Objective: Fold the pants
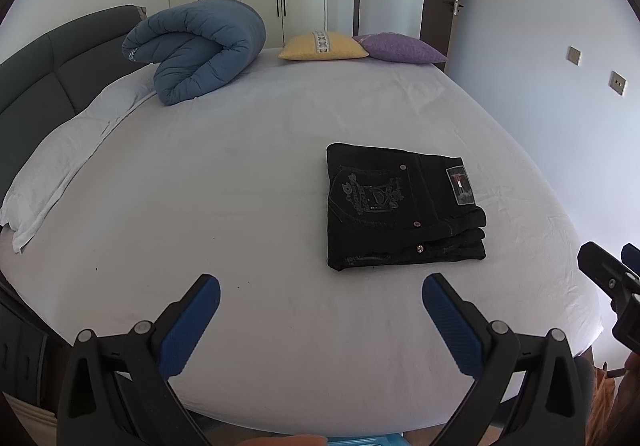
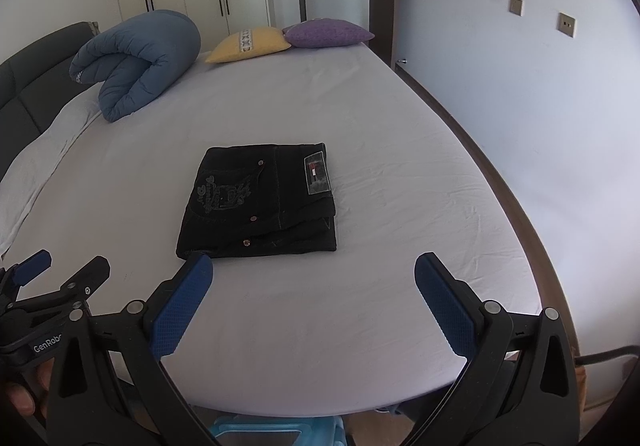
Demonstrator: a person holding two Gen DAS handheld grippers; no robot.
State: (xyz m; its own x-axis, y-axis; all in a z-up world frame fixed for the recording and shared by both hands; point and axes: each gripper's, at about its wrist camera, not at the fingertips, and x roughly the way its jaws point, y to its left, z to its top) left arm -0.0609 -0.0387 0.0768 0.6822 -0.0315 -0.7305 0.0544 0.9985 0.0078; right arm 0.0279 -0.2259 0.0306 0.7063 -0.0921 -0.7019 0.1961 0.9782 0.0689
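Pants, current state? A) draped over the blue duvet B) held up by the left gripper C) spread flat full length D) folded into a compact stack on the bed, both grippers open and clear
D: the pants lie folded on the bed, left gripper and right gripper open, empty.

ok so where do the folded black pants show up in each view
Left wrist view: the pants lie right of centre on the bed, beyond the right finger.
Right wrist view: the pants lie left of centre, just past the left finger.
Shared landmark: the rolled blue duvet, far left.
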